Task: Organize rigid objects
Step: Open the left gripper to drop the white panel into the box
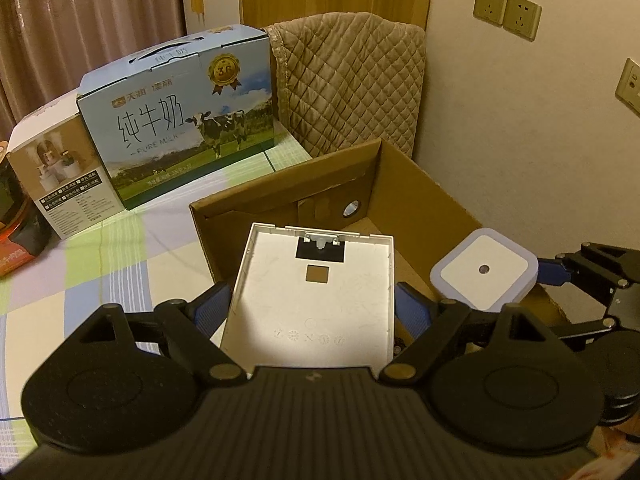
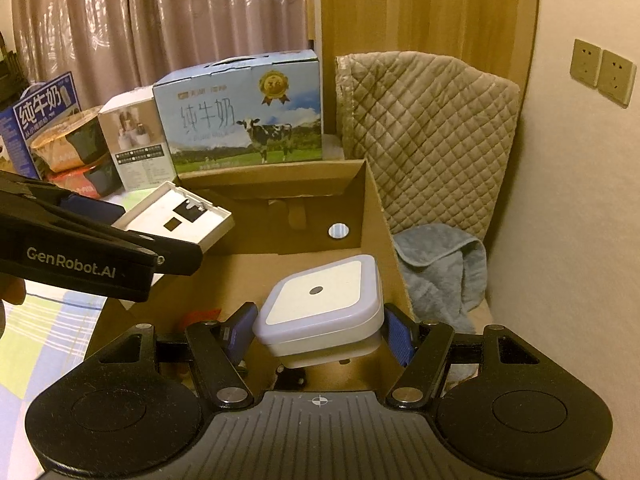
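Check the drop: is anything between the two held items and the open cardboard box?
Nothing visible blocks either. The white panel in the left gripper and the square night light in the right gripper both hang over the cardboard box.

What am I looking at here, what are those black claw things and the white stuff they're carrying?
These are two hand-held grippers, each carried by a person, with a wide-angle camera looking forward along its two fingers. One picture comes from each gripper.

The left gripper is closed on a flat white plastic panel. The right gripper is closed on a small square white plug-in light. Both are held over an open cardboard box, probably where they will go.

The box sits on a checked tablecloth. Behind it stand a blue milk carton case showing a cow, and a smaller white product box. A quilted cover is by the wall.
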Demonstrator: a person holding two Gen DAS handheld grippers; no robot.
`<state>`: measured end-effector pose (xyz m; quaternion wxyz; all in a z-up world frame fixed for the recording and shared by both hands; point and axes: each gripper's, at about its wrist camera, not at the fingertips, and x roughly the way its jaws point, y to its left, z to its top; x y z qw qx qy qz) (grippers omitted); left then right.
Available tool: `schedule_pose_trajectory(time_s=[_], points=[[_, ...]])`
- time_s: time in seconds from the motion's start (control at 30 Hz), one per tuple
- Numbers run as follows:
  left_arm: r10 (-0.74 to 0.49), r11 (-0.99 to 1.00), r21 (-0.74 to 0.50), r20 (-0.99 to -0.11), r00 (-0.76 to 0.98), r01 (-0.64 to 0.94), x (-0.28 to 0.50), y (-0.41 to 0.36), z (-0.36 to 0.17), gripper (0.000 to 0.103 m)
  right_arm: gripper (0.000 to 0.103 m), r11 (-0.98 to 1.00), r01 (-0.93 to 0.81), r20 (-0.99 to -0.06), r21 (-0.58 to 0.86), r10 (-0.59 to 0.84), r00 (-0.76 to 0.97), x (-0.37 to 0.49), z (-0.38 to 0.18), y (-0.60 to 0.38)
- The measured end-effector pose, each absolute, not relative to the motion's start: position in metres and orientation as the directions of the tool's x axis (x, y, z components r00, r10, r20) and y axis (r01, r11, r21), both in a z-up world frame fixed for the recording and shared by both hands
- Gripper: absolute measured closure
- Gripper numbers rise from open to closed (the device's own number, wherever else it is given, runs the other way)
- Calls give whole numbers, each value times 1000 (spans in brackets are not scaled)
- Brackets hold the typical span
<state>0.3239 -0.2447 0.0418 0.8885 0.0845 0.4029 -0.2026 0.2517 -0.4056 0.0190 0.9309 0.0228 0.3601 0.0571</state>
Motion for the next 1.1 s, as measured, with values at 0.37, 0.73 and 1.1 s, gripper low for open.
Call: schedule_pose_trajectory(time_s=[0.37,0.73,1.1], points=[[-291,904,-11,-749,595,428,327,-245,39,18,39,993,-93,-669,78,122,733,257,18,-403],[-274,924,-13,-717,641,381,331,-229,47,9,39,993,-89,-669,80,120,733,258,16,-403],[-253,934,-11,-728,638,358,310,-208,48,9,39,991,-87,-672,104,134,728,256,21,-398]])
